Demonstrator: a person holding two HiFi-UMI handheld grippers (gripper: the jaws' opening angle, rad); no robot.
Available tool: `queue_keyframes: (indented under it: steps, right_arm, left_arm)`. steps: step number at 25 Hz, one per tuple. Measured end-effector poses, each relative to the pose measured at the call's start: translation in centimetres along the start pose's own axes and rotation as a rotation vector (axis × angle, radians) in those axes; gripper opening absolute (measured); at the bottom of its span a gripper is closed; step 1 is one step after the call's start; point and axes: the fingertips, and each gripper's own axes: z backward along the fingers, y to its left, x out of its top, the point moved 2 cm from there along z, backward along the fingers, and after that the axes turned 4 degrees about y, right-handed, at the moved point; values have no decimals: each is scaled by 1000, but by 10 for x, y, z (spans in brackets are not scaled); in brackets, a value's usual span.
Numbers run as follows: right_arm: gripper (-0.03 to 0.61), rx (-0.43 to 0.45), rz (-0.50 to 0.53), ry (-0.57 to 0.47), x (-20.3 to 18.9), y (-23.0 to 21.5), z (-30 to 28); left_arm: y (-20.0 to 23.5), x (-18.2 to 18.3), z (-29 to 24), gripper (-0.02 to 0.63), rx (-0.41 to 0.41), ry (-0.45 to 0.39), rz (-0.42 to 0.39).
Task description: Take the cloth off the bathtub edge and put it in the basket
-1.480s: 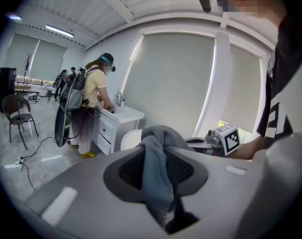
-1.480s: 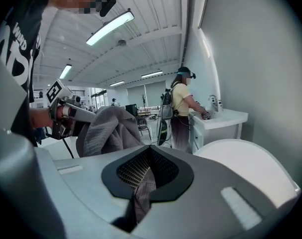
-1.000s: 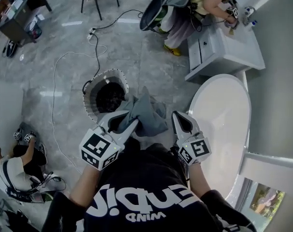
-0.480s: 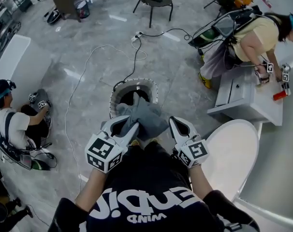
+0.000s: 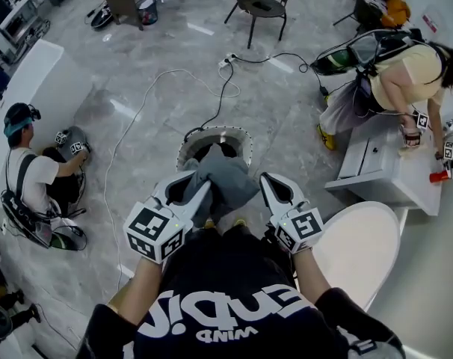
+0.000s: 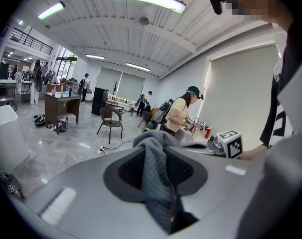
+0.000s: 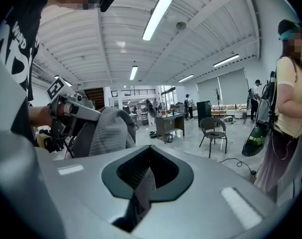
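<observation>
My left gripper [image 5: 199, 188] is shut on a grey cloth [image 5: 225, 179], which bunches up over the jaw tips and hangs down between them. In the left gripper view the cloth [image 6: 158, 183] fills the gap of the left gripper [image 6: 158, 144]. The round basket [image 5: 189, 145], dark inside with a pale rim, stands on the floor directly beyond and below the cloth. My right gripper [image 5: 267, 182] sits just right of the cloth with its jaws together. From the right gripper [image 7: 150, 152] the cloth [image 7: 108, 131] shows at the left.
The white bathtub [image 5: 361, 249] lies at the lower right. A person [image 5: 406, 66] leans over a white cabinet [image 5: 376, 172] at the right, and another person [image 5: 28, 182] kneels at the left. A cable [image 5: 137, 114] runs across the floor, and a chair [image 5: 260, 2] stands at the far side.
Both grippers have swung away from the bathtub with the cloth. The basket, earlier up and to the left of the cloth, now lies right behind it.
</observation>
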Motion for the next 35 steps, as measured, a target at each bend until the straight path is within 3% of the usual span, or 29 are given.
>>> queue_keyframes:
  steps: [10, 17, 25, 35]
  right_arm:
    - [9, 0, 5, -14, 13, -16, -13]
    - [9, -2, 18, -21, 30, -25, -21]
    - [9, 10, 12, -14, 33, -30, -35]
    - [9, 30, -23, 26, 10, -46, -52]
  left_arm:
    - [18, 79, -2, 91, 16, -124, -60]
    - [32, 111, -1, 91, 29, -161, -78]
    - [46, 107, -11, 91, 47, -128, -73]
    - [68, 60, -49, 91, 79, -25, -14]
